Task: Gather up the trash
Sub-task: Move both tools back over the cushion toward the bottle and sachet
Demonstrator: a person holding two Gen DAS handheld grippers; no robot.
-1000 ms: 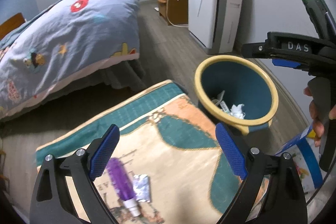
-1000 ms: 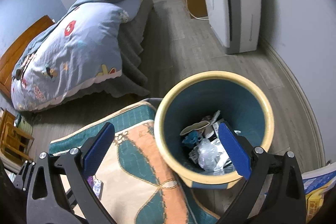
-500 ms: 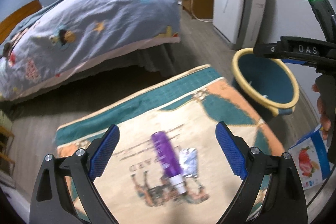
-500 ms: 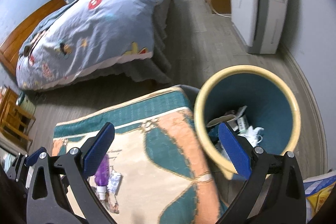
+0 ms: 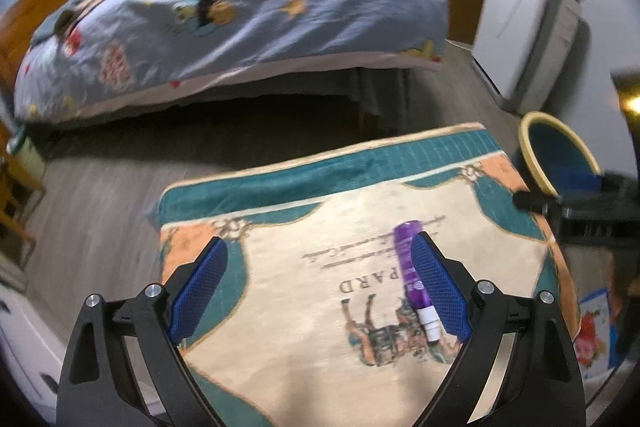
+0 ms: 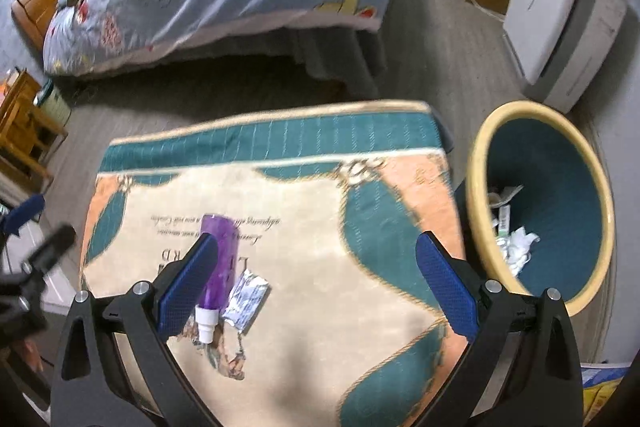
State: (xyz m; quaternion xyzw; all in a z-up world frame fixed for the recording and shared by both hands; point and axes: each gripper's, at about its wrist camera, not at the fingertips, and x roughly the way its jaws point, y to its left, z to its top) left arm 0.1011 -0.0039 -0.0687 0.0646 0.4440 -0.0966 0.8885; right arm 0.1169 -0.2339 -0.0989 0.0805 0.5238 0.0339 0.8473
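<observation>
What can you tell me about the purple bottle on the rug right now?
The purple bottle is a slim, translucent-looking plastic cylinder with a white nozzle end and faint print on its side. It lies flat on the printed rug, nozzle toward the cameras and base toward the bed. A crumpled silver wrapper lies right beside it, apparently touching near the nozzle. Neither claw grips it: the left claw and right claw are both open, though one blue pad overlaps it in each view.
</observation>
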